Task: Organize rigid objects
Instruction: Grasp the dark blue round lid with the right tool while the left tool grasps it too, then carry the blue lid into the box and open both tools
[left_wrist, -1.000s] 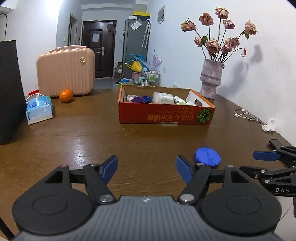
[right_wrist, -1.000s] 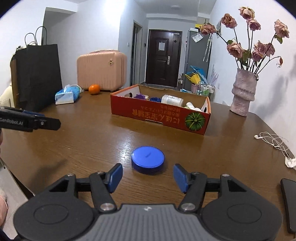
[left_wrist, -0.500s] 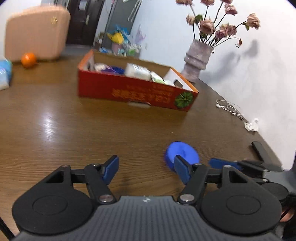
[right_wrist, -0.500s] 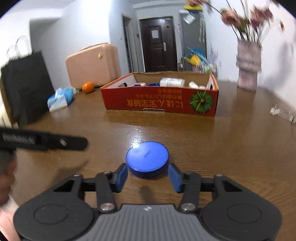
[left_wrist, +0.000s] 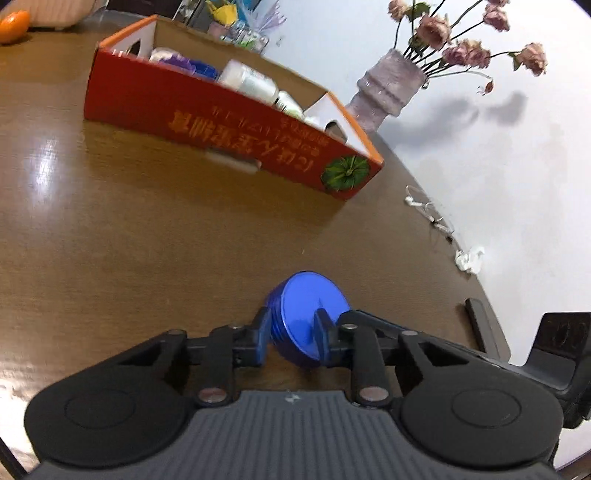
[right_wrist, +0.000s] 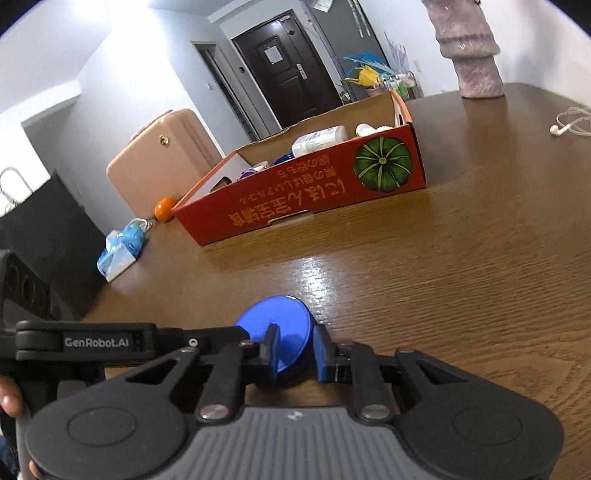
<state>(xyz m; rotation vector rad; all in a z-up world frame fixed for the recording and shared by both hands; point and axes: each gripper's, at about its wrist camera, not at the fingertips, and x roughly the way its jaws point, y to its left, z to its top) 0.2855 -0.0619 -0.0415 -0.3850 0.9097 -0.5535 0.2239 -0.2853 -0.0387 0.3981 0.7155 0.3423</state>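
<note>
A blue round tin (left_wrist: 310, 317) stands tilted on its edge, low over the brown table (left_wrist: 147, 240). My left gripper (left_wrist: 291, 334) has the tin between its blue pads; its jaws are closing and the pads press on the tin's face and back. My right gripper (right_wrist: 295, 352) pinches the same tin (right_wrist: 280, 321) from the other side, jaws closing too. In the right wrist view a left finger (right_wrist: 207, 338) reaches in from the left. Behind stands a red cardboard box (left_wrist: 221, 107) (right_wrist: 295, 206) holding bottles and small items.
A vase (left_wrist: 388, 88) of dried roses stands beyond the box by the wall. White earphones (left_wrist: 428, 210), a crumpled tissue (left_wrist: 469, 258) and a dark phone (left_wrist: 480, 325) lie at the right. An orange (right_wrist: 164, 208), tissue pack (right_wrist: 122, 251), pink case (right_wrist: 162, 158) and black bag (right_wrist: 48, 236) sit left.
Both grippers came down to the blue tin, rolled, and closed on it from opposite sides. The tin went from lying flat to tilted on edge.
</note>
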